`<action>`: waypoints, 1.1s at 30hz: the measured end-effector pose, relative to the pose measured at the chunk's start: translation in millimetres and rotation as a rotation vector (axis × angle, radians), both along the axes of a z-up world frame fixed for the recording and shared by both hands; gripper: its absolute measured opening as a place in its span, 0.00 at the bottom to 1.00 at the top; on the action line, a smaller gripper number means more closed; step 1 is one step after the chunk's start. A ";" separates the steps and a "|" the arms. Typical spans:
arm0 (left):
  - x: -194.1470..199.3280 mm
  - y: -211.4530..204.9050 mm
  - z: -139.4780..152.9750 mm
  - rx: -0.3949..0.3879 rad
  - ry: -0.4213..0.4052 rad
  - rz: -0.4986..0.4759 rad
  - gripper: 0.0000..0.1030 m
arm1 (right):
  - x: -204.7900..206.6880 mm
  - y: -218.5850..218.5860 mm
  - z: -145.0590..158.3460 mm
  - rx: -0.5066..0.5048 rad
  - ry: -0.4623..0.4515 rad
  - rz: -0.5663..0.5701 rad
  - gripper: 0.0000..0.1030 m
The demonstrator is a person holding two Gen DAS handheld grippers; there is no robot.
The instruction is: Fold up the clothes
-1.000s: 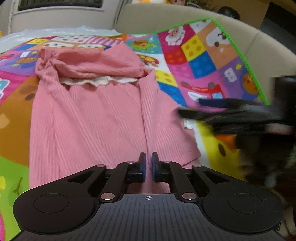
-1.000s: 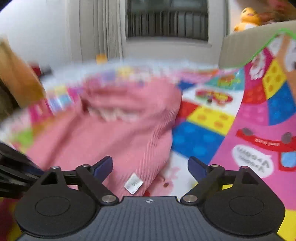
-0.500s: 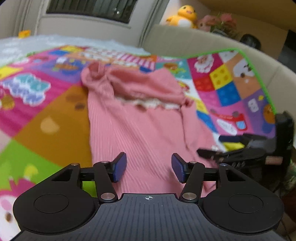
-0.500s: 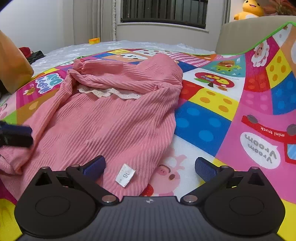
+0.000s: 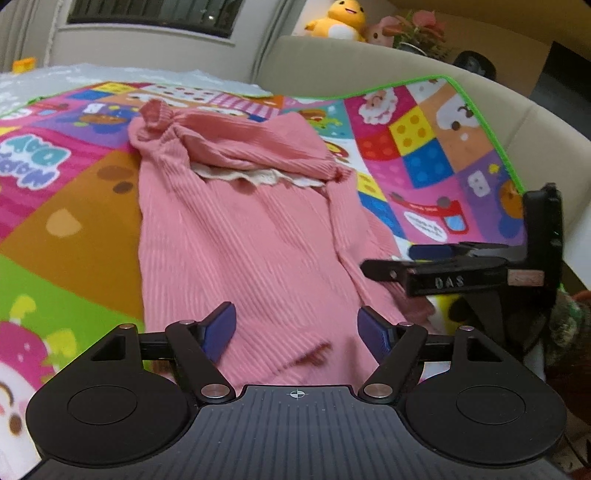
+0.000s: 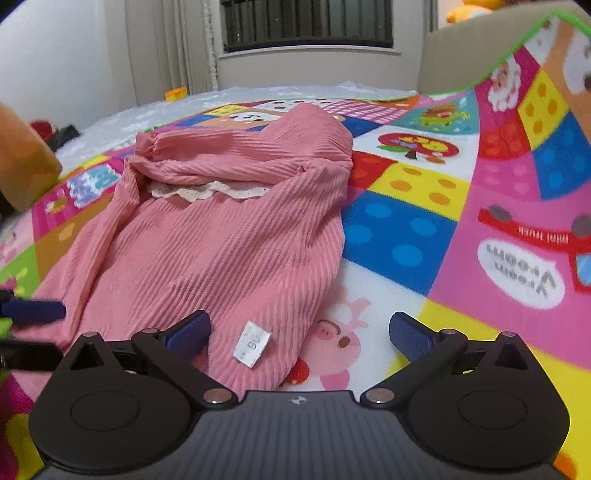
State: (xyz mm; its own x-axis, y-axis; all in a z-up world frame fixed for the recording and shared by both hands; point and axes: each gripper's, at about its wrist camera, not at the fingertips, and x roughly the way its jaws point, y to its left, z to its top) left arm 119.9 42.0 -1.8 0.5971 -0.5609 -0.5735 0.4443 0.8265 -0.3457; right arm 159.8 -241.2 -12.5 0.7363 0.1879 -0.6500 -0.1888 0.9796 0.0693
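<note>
- Left wrist view shows a pink ribbed sweater (image 5: pixel 243 236) lying flat on a colourful play mat (image 5: pixel 66 236), with its top part folded over so that a strip of cream lace trim (image 5: pixel 258 179) is visible under the fold.
- One sleeve (image 5: pixel 354 236) lies along the right side of the sweater body, down toward the hem.
- From the right wrist view, a small white size tag (image 6: pixel 252 344) sticks out at the near edge of the sweater, close to the left finger of the right gripper (image 6: pixel 297 334).
- The right gripper has its fingers spread wide apart; it holds nothing and hangs over the sweater edge and the mat.
- The left gripper (image 5: pixel 297 326) is also spread, with nothing between the blue pads (image 5: pixel 221 326); the hem of the sweater is just under it.
- In the left wrist view, the right gripper comes in from the right, near the sleeve.
- The mat climbs up onto a beige sofa (image 5: pixel 369 59) behind.
- A yellow plush duck (image 5: pixel 338 18) sits on top of the sofa, beside a window (image 5: pixel 155 14).
</note>
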 end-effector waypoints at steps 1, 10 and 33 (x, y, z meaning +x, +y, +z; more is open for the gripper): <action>-3.3 -0.3 0.8 -0.001 0.002 -0.007 0.75 | -1.8 -3.7 -0.9 0.019 -0.001 0.006 1.00; 8.5 -6.1 31.5 0.028 -0.063 0.039 0.81 | -19.2 -1.6 -7.0 -0.008 -0.065 0.020 1.00; 29.9 -17.8 7.9 0.148 -0.012 0.078 0.83 | -43.9 16.4 3.0 -0.105 -0.111 0.154 1.00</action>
